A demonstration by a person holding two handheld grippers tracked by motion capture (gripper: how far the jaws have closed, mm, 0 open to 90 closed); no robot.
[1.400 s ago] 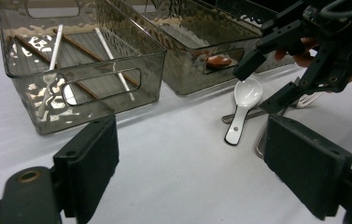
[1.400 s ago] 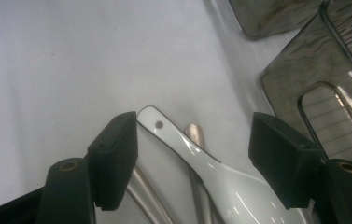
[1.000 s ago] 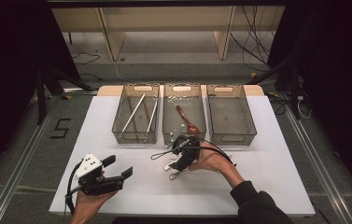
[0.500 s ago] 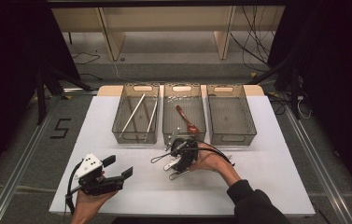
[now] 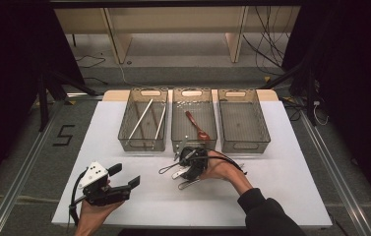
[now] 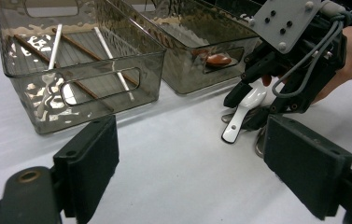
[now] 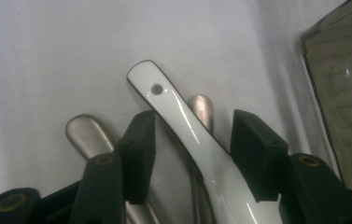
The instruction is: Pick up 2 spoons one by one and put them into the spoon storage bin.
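Left gripper, held low over the white table, well left of the middle bin; jaws wide apart, nothing between them. Left bin, touching or just beside the middle bin: long thin sticks inside, laid lengthwise. Middle bin: one red-brown spoon on its floor. Right gripper, just in front of the middle bin's near wall, tilted down over a small heap of cutlery; jaws have just been closing and now straddle the handle of a white spoon, gaps showing on both sides, pads not yet pressing. White spoon: on the table just in front of the middle bin, lying across two metal handles. Long axis slanted; bowl toward the bin, handle end with its small hole pointing away from the bin, toward the near-left of the table. Judged glazed ceramic or hard plastic: rigid, fairly light, smooth and slippery, liable to chip if dropped or knocked against a bin wall. Best hold judged to be across the flat handle at its mid-length, pads square to the long axis, clear of the metal pieces beneath so that none is lifted along. Right bin, just right of the middle bin: nothing seen inside.
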